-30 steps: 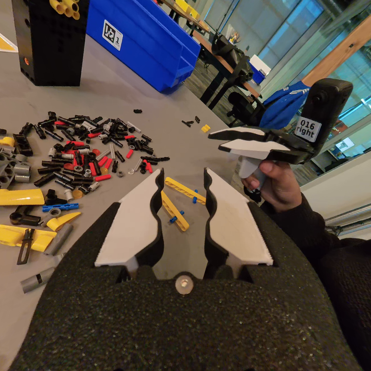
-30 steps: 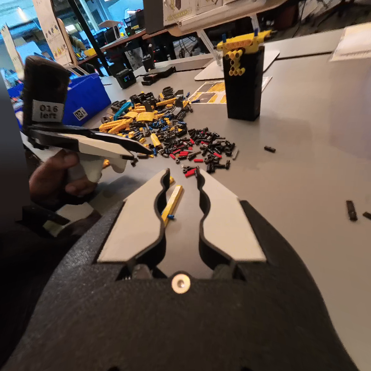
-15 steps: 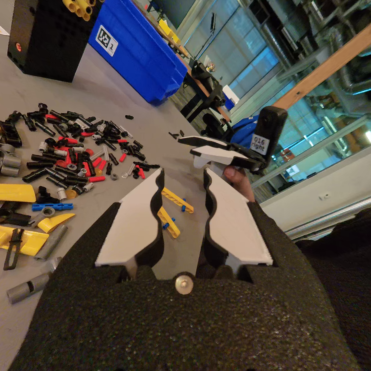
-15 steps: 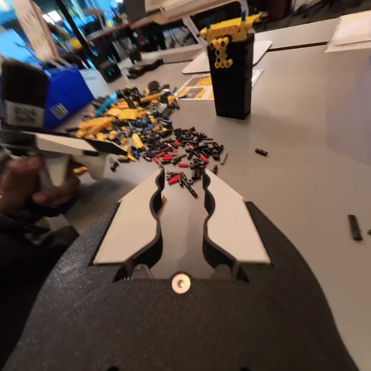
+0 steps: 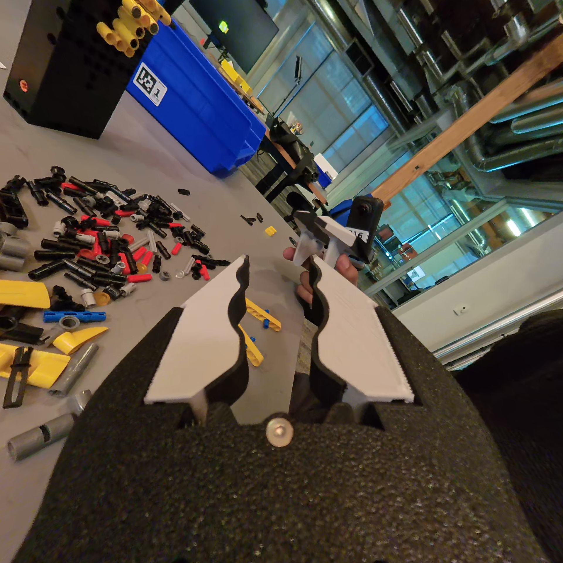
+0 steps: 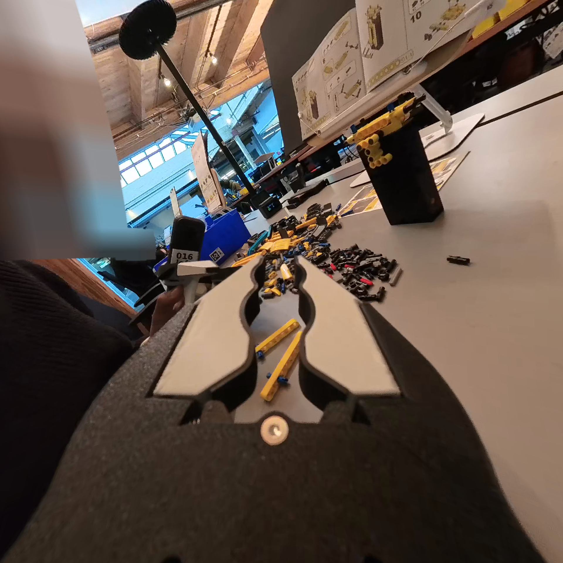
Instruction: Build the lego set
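Both grippers, left (image 5: 277,265) and right (image 6: 278,265), spread and empty above the table (image 6: 472,304), two yellow beams (image 6: 281,355) with blue pins lying apart between their fingers, seemingly unjoined; loose-parts pile (image 5: 115,240) nearby, tower (image 6: 399,176) beyond.

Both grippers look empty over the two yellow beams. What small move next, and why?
Probably lower the right gripper onto the nearer yellow beam. It is open and empty, and that beam lies loose on the table between its fingers; the left gripper is open too.
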{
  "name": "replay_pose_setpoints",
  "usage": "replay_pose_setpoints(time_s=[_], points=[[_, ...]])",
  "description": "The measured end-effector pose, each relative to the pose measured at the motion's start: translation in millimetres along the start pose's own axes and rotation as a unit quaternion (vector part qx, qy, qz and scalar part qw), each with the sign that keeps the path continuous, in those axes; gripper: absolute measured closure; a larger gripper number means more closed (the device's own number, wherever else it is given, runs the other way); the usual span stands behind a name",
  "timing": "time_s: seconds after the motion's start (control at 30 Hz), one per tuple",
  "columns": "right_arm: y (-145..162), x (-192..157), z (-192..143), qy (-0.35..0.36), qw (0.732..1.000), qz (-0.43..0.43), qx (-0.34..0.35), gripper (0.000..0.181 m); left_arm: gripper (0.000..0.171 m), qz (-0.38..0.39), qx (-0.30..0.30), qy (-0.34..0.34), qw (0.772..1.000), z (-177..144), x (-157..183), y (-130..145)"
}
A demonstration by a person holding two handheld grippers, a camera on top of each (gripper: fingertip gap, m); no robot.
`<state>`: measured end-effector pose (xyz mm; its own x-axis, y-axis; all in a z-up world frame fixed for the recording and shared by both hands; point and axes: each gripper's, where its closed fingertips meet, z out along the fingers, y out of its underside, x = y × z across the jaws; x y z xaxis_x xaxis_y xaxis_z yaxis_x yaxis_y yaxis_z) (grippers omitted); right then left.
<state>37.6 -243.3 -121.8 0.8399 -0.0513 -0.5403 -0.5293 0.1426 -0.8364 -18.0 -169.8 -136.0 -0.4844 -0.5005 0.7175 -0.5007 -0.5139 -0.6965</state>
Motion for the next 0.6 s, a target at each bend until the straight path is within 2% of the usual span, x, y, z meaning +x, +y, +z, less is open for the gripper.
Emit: replay_pose_setpoints(time_s=[0.2, 0.6], points=[[-4.2, -12.3, -5.1, -0.026, 0.999, -0.031, 0.022, 0.163, 0.133, -0.005, 0.004, 0.002, 1.0, -1.1, -0.3, -0.7], [-3.4, -7.8, -3.3, -0.019, 1.0, -0.017, 0.017, 0.163, 0.133, -0.01, 0.006, 0.003, 1.0, -1.7, -0.7, -1.1]])
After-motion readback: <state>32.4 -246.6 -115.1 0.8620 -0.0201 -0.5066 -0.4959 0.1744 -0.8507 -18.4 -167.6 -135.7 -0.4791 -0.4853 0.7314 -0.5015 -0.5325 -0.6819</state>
